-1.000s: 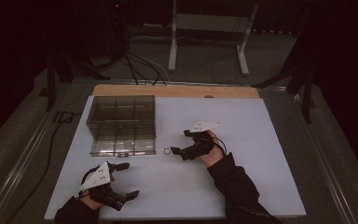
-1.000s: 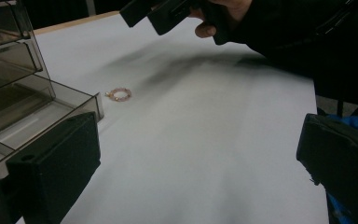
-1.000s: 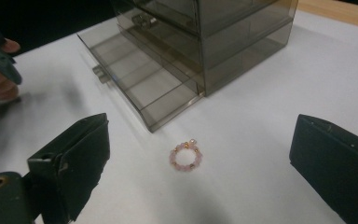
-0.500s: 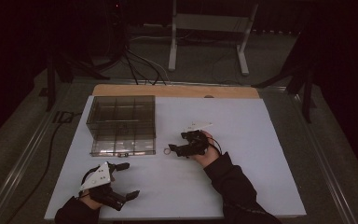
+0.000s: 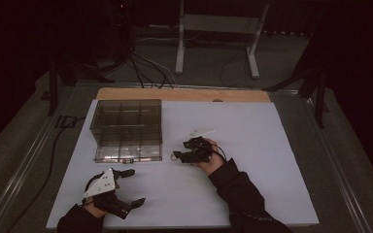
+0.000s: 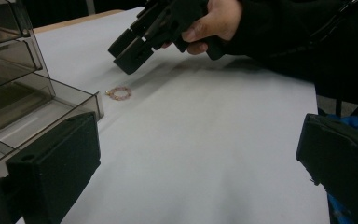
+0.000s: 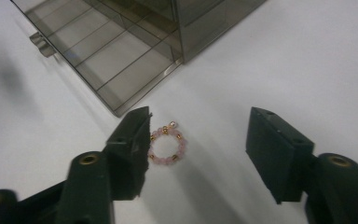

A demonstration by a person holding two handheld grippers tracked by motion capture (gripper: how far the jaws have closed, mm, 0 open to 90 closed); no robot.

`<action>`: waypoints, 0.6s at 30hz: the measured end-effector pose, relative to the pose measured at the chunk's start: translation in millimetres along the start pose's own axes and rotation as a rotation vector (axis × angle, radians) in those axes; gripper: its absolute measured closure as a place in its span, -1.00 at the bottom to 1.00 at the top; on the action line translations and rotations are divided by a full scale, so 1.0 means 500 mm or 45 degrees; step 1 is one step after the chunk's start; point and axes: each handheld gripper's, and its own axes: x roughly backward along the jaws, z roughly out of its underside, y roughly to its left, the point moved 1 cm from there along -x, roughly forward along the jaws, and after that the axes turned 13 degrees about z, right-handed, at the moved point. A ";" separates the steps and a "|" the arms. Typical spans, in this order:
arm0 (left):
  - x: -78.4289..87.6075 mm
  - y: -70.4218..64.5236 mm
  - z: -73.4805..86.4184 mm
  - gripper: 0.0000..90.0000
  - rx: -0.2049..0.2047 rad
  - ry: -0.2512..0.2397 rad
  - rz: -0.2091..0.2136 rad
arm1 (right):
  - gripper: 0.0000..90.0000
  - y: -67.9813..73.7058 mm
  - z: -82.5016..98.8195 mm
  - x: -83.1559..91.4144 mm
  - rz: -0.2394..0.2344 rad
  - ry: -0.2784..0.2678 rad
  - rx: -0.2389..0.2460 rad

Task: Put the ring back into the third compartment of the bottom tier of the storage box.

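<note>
The bead bracelet [image 7: 166,144], a small ring of pink and gold beads, lies flat on the white table [image 5: 281,160], not yet picked up, between the wide-spread jaws of the right gripper [image 7: 200,149] and right against the left-hand jaw. At about eleven o'clock from it stands the clear compartment box [image 7: 121,51], near but apart, which I judge is where it should go. The left gripper [image 5: 132,187] waits at seven o'clock on the table, jaws spread wide and empty, so grasp, carry and drop all remain.
</note>
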 end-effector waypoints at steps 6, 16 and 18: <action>0.000 0.000 0.000 -0.99 0.002 -0.002 0.002 | 0.09 0.010 0.000 -0.017 0.036 0.042 0.037; 0.001 0.001 0.001 -0.99 0.007 -0.003 0.004 | 0.46 0.017 0.000 -0.037 0.033 0.089 0.037; 0.000 0.001 0.000 -0.99 0.004 -0.003 0.003 | 0.54 0.016 -0.002 -0.038 0.027 0.089 0.037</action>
